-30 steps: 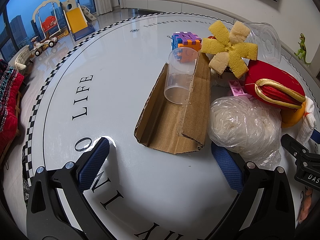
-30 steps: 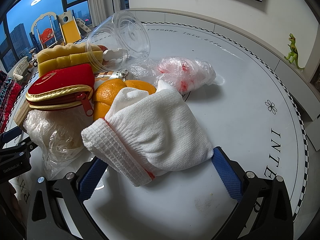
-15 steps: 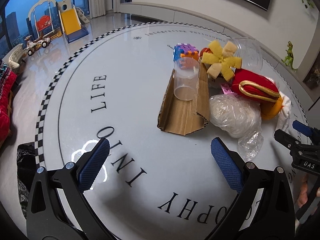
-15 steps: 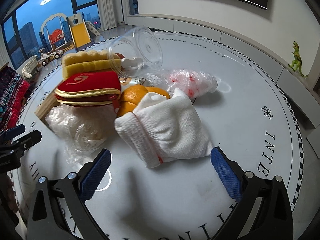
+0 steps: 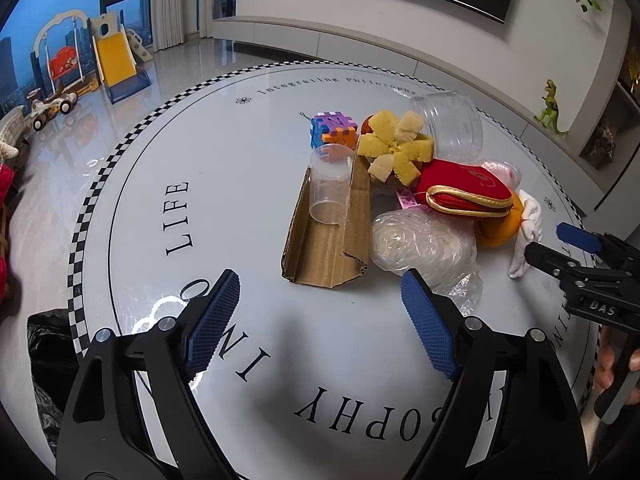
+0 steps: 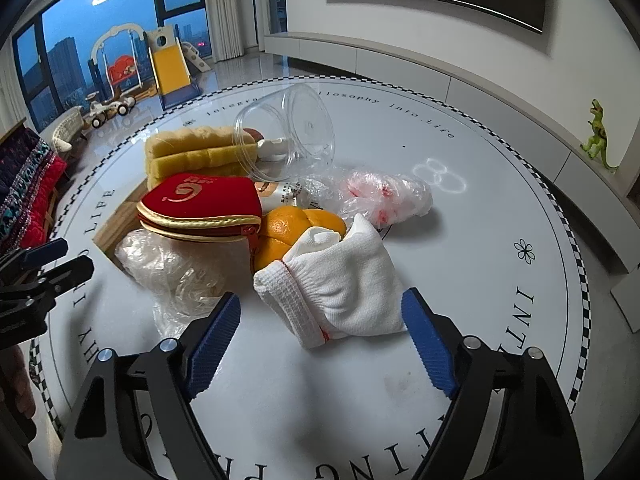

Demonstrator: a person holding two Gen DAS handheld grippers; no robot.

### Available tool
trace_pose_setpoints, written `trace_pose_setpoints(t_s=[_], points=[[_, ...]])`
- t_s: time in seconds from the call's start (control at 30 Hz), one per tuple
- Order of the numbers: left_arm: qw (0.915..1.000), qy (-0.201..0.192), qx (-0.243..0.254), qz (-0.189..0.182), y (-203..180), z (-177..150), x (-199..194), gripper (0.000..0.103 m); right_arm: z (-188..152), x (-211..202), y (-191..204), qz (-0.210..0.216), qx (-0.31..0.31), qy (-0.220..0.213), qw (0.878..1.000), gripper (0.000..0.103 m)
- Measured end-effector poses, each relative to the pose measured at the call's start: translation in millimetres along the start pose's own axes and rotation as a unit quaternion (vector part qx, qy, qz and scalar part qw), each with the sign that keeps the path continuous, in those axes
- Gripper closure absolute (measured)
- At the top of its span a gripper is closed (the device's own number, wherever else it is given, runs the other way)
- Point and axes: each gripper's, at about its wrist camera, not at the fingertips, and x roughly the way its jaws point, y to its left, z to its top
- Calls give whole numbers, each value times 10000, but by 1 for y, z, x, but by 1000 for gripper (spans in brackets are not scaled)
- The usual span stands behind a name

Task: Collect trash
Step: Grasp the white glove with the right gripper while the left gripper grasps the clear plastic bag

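Observation:
A folded cardboard piece [image 5: 326, 236] lies on the round white table [image 5: 224, 184] with a clear plastic cup [image 5: 330, 184] on it. A crumpled clear plastic bag [image 5: 420, 246] lies to its right, also in the right wrist view [image 6: 168, 264]. A second crumpled bag with red print [image 6: 384, 196] lies further back. My left gripper [image 5: 320, 320] is open and empty, held back above the table short of the cardboard. My right gripper [image 6: 320, 340] is open and empty, just in front of a white sock [image 6: 344, 284].
A red pouch [image 6: 200, 204], oranges [image 6: 296, 228], a yellow sponge [image 5: 394, 144], a toy block cube [image 5: 333, 130] and a clear jar on its side [image 6: 292, 132] crowd the pile. A black bag [image 5: 48, 344] hangs off the table's left edge.
Both grippers have pulled back and up from the pile, so the objects look smaller and further away. Both stay open. Nothing on the table has moved.

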Motion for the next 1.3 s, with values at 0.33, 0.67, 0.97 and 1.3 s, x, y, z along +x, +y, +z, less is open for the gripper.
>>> trace_pose_setpoints(t_s=[0.33,0.67,0.97,1.3], points=[[9969,242,248,-706,-43,2,-6,36,-7,19,-8,-68,103,182,9998,87],[9953,418,818,-312,-100,10,35,36,-13,-2,-38,84,499,-20,9987,87],[9919,272,1223,197,-103,20,61,52,-13,-3,-36,302,594,-72,9978,87],[9948,-102,913,-436,-75,-6,6,60,-14,-43,-13,673,608,-309,9954,87]])
